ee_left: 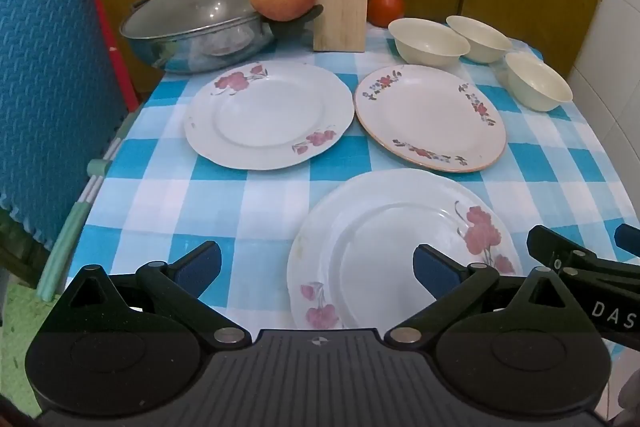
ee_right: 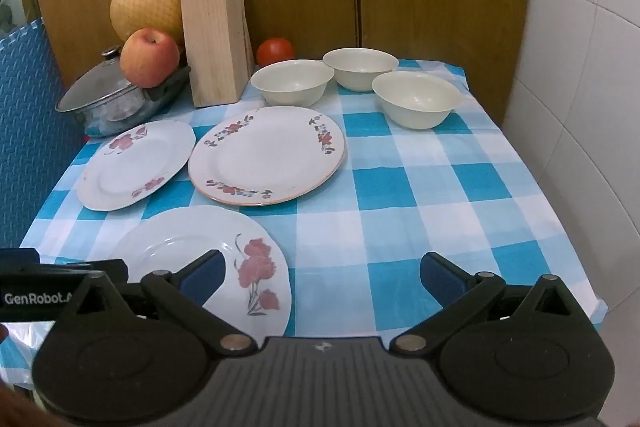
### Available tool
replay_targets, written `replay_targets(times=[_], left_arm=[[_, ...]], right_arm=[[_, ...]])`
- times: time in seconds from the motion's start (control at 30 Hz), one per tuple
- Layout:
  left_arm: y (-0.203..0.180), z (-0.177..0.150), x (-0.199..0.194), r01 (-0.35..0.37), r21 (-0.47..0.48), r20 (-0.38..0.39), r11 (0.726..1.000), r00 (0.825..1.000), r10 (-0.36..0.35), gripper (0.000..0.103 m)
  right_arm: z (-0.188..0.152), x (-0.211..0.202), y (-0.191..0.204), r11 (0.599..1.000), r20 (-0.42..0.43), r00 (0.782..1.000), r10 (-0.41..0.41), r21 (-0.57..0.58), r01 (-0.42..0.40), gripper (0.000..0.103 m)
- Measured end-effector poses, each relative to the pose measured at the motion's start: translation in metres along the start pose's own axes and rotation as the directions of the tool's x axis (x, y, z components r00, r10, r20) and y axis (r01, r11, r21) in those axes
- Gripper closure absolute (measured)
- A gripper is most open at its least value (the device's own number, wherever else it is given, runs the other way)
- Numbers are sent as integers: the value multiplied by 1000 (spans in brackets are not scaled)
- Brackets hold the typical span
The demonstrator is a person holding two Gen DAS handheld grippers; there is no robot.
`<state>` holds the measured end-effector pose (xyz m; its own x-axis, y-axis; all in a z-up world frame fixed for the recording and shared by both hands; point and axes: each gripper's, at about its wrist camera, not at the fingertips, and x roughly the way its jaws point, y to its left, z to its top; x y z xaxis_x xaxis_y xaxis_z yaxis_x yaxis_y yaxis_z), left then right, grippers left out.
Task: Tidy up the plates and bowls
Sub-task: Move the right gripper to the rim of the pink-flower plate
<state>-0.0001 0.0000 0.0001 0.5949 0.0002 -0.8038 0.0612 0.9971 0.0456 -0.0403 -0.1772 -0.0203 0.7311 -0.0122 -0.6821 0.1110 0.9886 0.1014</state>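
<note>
On blue-and-white checked tablecloth (ee_right: 400,183): three floral white china plates, laid flat and apart — near plate (ee_left: 400,251), far-left plate (ee_left: 268,115), orange-rimmed far-right plate (ee_left: 430,117). Three cream bowls (ee_right: 292,81) (ee_right: 360,67) (ee_right: 416,99) upright, clustered behind them. Left gripper (ee_left: 318,265) released, over near plate, holding nothing. Right gripper (ee_right: 322,273) released, over cloth, holding nothing.

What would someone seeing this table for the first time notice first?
Probably the three flowered plates spread flat on the blue checked tablecloth: the near plate, the left plate and the orange-rimmed plate. Behind them three cream bowls cluster at the back right. At back left, an apple sits by a lidded pot, below a netted pomelo.
</note>
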Motion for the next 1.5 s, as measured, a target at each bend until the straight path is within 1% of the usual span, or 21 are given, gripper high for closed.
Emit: replay_targets(times=[0.33,0.37,0.6,0.87,0.97,1.07,1.17,1.23,1.37,1.43,1.5], left_arm=[[-7,0,0,-4,1,2,1000,1000,4,0],[0,0,0,0,1,1,1000,1000,0,0],[2,-2,-2,1,2,-7,1000,1000,-1,0],[9,-5,8,0,-7,-37,1000,999,0,0],[9,-5,11,5,-6,-66,1000,998,-5,0],[9,-6,15,8,0,-62,1000,998,-8,0],[10,-7,17,11,0,-74,1000,997,-11,0],[9,-7,18,12,2,-104,1000,995,-12,0],[9,-9,20,18,6,-103,1000,995,-17,0],[8,-9,21,14,12,-103,1000,995,-13,0],[8,-10,22,12,18,-116,1000,993,-10,0]], right_arm=[[-1,0,0,1000,-3,1000,1,-1,-1,2],[-1,0,0,1000,-4,1000,1,-1,-1,2],[-1,2,2,1000,-16,1000,7,-2,-7,2],[-3,6,-1,1000,-43,999,10,-3,-10,2],[-5,8,-3,1000,-57,998,20,-3,-20,2],[-6,11,-3,1000,-70,997,22,-7,-23,2],[-7,15,-2,999,-93,995,46,-6,-46,2],[-8,16,0,999,-102,994,51,-13,-52,3],[-9,19,0,997,-121,990,70,-10,-72,8],[-11,21,-1,996,-139,987,84,-6,-86,13],[-12,25,-1,995,-164,981,102,2,-103,22]])
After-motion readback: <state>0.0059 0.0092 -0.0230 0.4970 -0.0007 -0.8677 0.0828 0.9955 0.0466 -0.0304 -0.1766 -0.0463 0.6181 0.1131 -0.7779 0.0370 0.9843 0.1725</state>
